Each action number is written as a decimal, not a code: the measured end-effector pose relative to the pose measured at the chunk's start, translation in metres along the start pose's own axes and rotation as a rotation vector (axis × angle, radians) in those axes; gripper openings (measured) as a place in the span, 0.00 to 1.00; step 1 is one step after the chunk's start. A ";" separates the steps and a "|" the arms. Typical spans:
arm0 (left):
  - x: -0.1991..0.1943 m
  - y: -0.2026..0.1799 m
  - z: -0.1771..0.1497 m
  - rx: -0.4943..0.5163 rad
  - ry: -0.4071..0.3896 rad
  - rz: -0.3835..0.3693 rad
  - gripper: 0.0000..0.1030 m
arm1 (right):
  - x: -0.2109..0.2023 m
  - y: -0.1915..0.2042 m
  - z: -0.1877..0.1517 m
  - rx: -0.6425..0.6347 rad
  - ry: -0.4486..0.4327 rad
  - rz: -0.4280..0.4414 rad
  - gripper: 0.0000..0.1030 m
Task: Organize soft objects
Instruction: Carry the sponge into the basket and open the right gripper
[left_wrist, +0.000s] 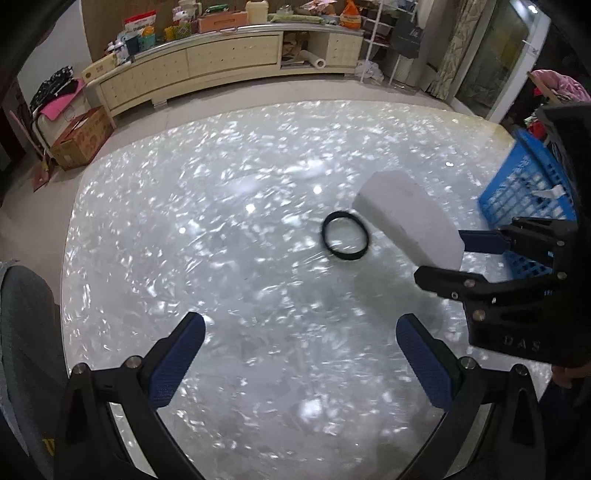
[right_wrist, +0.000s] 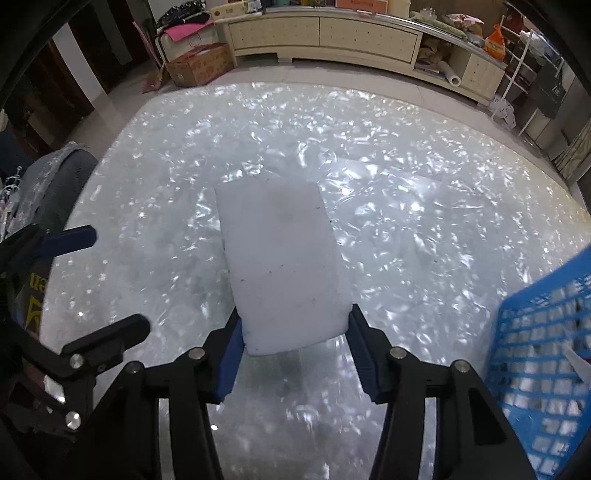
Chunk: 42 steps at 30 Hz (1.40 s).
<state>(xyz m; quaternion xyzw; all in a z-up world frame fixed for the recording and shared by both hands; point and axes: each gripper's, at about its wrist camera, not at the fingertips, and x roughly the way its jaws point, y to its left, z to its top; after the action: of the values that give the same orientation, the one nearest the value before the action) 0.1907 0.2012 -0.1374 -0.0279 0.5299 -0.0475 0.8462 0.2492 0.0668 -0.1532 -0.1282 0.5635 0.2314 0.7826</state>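
Note:
A white foam block (right_wrist: 284, 266) is gripped at its near end by my right gripper (right_wrist: 295, 321), whose blue pads press on both of its sides. In the left wrist view the same block (left_wrist: 406, 218) sticks out from the right gripper (left_wrist: 443, 258), raised above the table with its shadow below. A black elastic ring (left_wrist: 345, 236) lies flat on the table just left of the block. My left gripper (left_wrist: 301, 321) is open over bare table with nothing between its fingers, and it shows at the left edge of the right wrist view (right_wrist: 114, 278).
The shiny pearl-patterned table (left_wrist: 221, 221) fills both views. A blue lattice basket (right_wrist: 546, 332) stands at the right, near the right gripper, also at the right (left_wrist: 524, 192). A grey cushioned seat (left_wrist: 22, 332) is at the left edge. A cardboard box (left_wrist: 81, 136) and a long cabinet (left_wrist: 229, 59) stand beyond.

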 end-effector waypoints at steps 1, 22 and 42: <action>-0.004 -0.003 0.001 0.008 -0.004 -0.004 1.00 | -0.007 -0.001 -0.002 -0.002 -0.008 0.004 0.49; -0.071 -0.110 0.038 0.147 -0.091 -0.099 1.00 | -0.135 -0.093 -0.055 0.084 -0.133 0.014 0.49; -0.042 -0.233 0.071 0.289 -0.048 -0.161 1.00 | -0.120 -0.187 -0.099 0.264 -0.079 -0.063 0.49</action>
<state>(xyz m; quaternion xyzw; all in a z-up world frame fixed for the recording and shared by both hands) 0.2247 -0.0262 -0.0463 0.0505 0.4934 -0.1903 0.8472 0.2316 -0.1653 -0.0846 -0.0324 0.5537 0.1354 0.8210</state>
